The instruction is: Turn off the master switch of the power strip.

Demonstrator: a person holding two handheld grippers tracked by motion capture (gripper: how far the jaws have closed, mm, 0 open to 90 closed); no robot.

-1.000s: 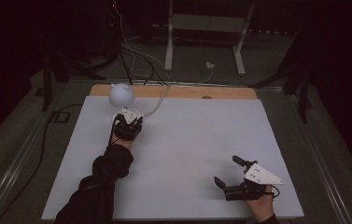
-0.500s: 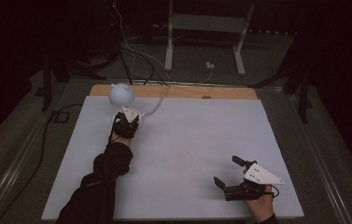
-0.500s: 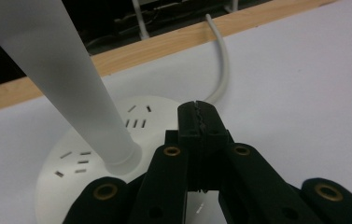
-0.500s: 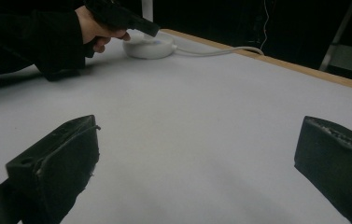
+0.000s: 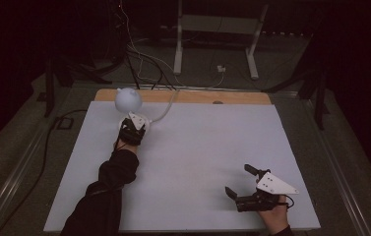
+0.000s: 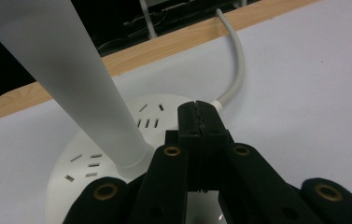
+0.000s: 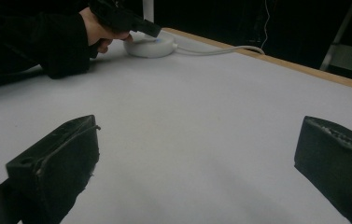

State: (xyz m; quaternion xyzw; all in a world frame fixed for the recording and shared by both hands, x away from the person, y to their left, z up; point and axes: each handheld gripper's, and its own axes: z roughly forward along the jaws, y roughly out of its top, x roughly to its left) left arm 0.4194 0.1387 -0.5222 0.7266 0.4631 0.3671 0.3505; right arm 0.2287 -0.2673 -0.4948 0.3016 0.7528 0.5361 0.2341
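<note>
On the white table (image 5: 193, 162) in a dark room, the left gripper (image 6: 200, 122) is closed above the lamp base (image 6: 94, 154), while the right gripper (image 5: 239, 182), far from the lamp, is open.

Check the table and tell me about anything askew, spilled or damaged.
Nothing stands out. The lamp stands upright on its base at the table's far left; its cable trails off the back edge.
</note>
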